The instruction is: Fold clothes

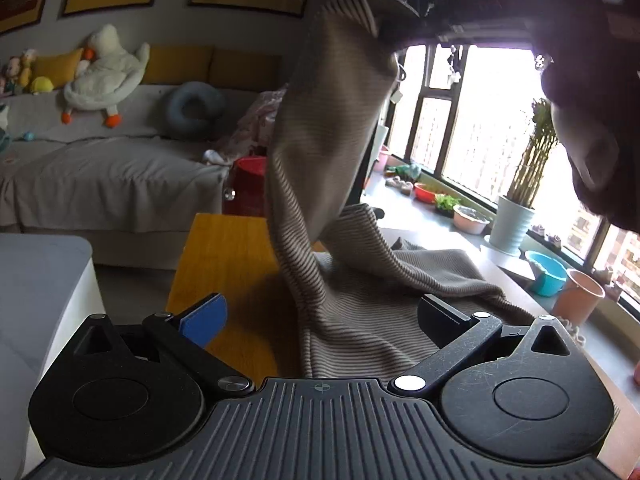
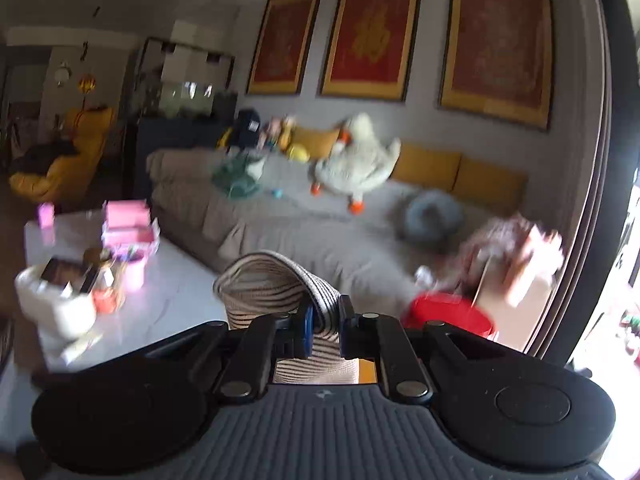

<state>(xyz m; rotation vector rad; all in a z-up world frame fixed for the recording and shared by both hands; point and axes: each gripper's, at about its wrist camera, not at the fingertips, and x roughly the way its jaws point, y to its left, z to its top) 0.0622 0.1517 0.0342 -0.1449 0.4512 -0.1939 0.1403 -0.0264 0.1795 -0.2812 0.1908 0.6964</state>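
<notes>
Right gripper: pinching a bunched edge of the striped garment, probably lifting it to shake it out.
Left gripper: spreading wide, gripping nothing (cloth is lying between its fingers).
Garment: hanging, its lower part trailing on the yellow table.
Room: table edge lying left; windowsill pots crowding right.

A plush goose lies on the grey sofa beneath three framed pictures.
</notes>
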